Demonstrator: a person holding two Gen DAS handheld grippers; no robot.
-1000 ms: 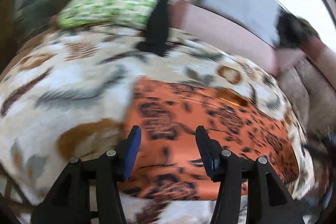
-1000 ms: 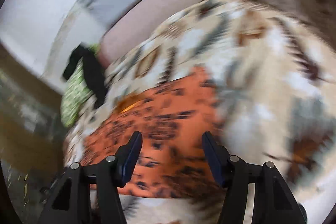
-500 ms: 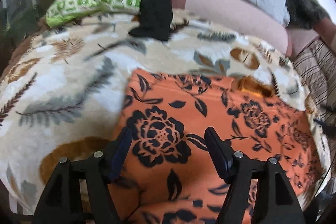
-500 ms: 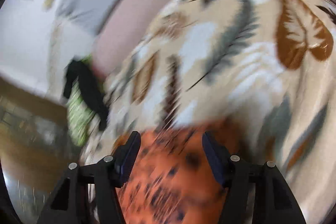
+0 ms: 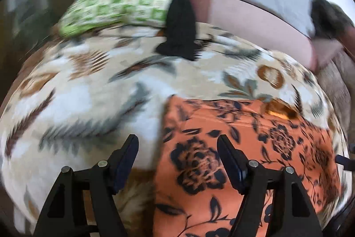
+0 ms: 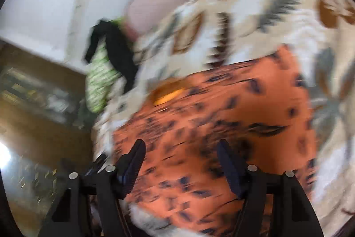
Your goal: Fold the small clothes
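Both grippers' jaws widened, tilted over orange cloth (image 5: pixel 233 159).

The floral garment (image 5: pixel 244 148) lies flat on the leaf-print blanket (image 5: pixel 88 103). Behind it, at the blanket's far edge, a patterned pillow (image 5: pixel 119 6) rests with a dark cloth (image 5: pixel 180 21) draped over its right end (left-wrist view); a long cushion (image 5: pixel 255 23) runs rightward.

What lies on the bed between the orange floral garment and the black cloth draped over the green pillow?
Only bare leaf-print blanket separates the orange garment from the black cloth; the left wrist view shows it.
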